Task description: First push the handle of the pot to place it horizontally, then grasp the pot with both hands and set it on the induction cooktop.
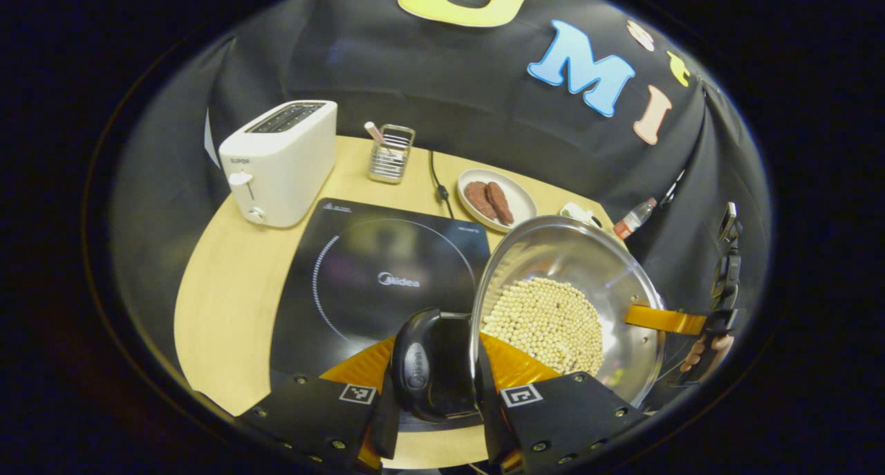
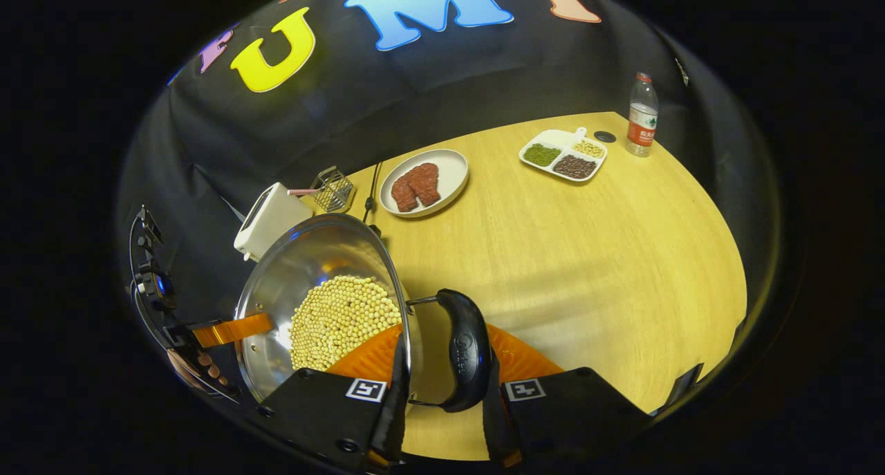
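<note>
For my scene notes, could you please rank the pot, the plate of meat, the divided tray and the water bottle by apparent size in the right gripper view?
1. pot, nearest the camera, so exaggerated
2. plate of meat
3. divided tray
4. water bottle

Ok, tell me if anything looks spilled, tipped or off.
Nothing spilled. The pot of beans sits beside the induction cooktop, each tongs closed on a side handle; toaster and plate upright.

Black gripper (image 1: 442,392) bodies; square markers; screws
</note>
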Tool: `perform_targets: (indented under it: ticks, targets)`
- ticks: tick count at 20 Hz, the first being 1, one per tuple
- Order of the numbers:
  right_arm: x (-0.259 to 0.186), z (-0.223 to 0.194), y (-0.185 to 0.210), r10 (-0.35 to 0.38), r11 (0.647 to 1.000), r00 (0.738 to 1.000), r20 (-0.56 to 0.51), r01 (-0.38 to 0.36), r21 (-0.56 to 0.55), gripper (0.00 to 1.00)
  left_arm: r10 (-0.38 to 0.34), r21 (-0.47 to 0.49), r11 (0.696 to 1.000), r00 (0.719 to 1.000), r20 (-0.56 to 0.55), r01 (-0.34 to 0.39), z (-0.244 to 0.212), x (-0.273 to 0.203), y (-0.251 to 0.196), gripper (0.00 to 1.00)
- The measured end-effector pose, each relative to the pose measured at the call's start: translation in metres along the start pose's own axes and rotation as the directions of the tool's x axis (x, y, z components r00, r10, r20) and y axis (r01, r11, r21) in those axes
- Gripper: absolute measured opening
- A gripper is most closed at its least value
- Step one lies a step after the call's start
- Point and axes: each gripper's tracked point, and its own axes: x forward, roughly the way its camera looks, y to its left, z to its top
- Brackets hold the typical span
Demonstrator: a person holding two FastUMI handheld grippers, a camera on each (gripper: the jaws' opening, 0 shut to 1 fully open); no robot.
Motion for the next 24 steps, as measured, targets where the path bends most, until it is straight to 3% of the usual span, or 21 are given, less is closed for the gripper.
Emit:
perform_targets:
  ticks: [2,3,7,8,12,16,17,19,21,22,23,24]
  targets:
    - [0.011,0.001,0.017,0.003,1.000,1.000,0.002,-0.003,0.000,0.44,0.008,0.001,1.000,1.000,0.010,-0.008,0.008,0.000,0.021,0.50]
    - [0.017,0.001,0.025,0.002,1.000,1.000,0.003,-0.002,-0.001,0.45,0.011,0.000,1.000,1.000,0.013,-0.011,0.012,0.001,0.031,0.54]
    - [0.043,0.004,0.055,0.002,1.000,1.000,0.004,-0.002,0.003,0.44,0.025,-0.005,1.000,0.999,0.032,-0.025,0.024,0.015,0.067,0.54]
    - [0.050,0.006,0.061,0.004,1.000,1.000,0.006,-0.004,0.004,0.44,0.028,-0.006,1.000,0.999,0.040,-0.028,0.028,0.017,0.076,0.50]
    - [0.073,0.007,0.085,0.009,1.000,1.000,0.014,-0.009,0.017,0.44,0.030,-0.004,1.000,0.998,0.062,-0.030,0.040,0.027,0.106,0.53]
    - [0.097,0.005,0.096,0.011,0.999,1.000,0.012,-0.012,0.045,0.43,0.031,0.016,0.999,0.998,0.059,-0.032,0.046,0.039,0.130,0.54]
    - [0.104,0.006,0.097,0.010,0.999,1.000,0.013,-0.011,0.052,0.47,0.032,0.019,0.999,0.998,0.058,-0.034,0.047,0.043,0.134,0.50]
    - [0.115,0.006,0.102,0.010,0.998,1.000,0.009,-0.011,0.054,0.47,0.038,0.018,0.999,0.998,0.053,-0.039,0.049,0.051,0.144,0.54]
    - [0.122,0.010,0.106,0.009,0.998,1.000,0.019,-0.010,0.055,0.47,0.037,0.016,0.999,0.998,0.057,-0.038,0.052,0.054,0.155,0.50]
    - [0.125,0.011,0.108,0.011,0.998,1.000,0.024,-0.012,0.056,0.47,0.036,0.017,0.999,0.997,0.065,-0.037,0.055,0.055,0.160,0.54]
    - [0.127,0.013,0.110,0.012,0.998,1.000,0.027,-0.013,0.059,0.43,0.035,0.019,0.999,0.997,0.067,-0.036,0.060,0.055,0.166,0.46]
    - [0.131,0.015,0.111,0.012,0.998,1.000,0.029,-0.014,0.064,0.47,0.035,0.022,0.999,0.997,0.066,-0.036,0.063,0.056,0.173,0.50]
